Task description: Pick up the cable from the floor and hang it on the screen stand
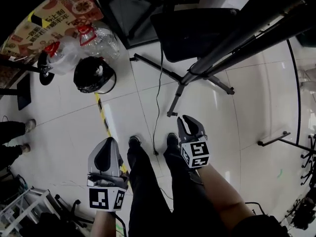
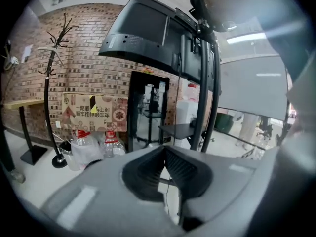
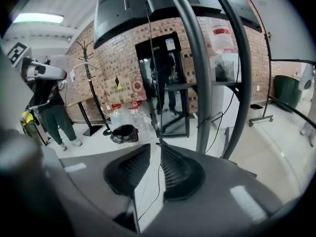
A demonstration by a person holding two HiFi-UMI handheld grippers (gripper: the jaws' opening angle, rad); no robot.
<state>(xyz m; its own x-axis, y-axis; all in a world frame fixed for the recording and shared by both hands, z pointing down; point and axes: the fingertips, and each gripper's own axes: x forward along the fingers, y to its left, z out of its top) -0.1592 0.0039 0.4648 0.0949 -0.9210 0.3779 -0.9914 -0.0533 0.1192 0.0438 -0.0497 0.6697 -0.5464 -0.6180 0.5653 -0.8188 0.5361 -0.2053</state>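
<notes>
The reach for the pickup seems in hand: the right claw (image 1: 190, 124) hangs with jaws parted and empty, the left claw (image 1: 105, 154) clenched on nothing. The thin black cable (image 1: 157, 100) lies slack on the glossy white tiled floor (image 1: 256, 112) just left of the right claw, between both claws, trailing ahead toward the black metal screen stand (image 1: 190, 78); next the right claw likely must lower and pinch that slim strand.

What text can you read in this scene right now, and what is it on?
"一路顺": start of the upper line on the brown printed cardboard sheet against the brick wall; the rest is blurred.
Its lower line: Chinese characters, too blurred to read.
Clear plastic water bottles with red caps: labels unreadable.
White paper sheet on the wall: too small.
Black-and-white square markers: patterns, no words.
</notes>
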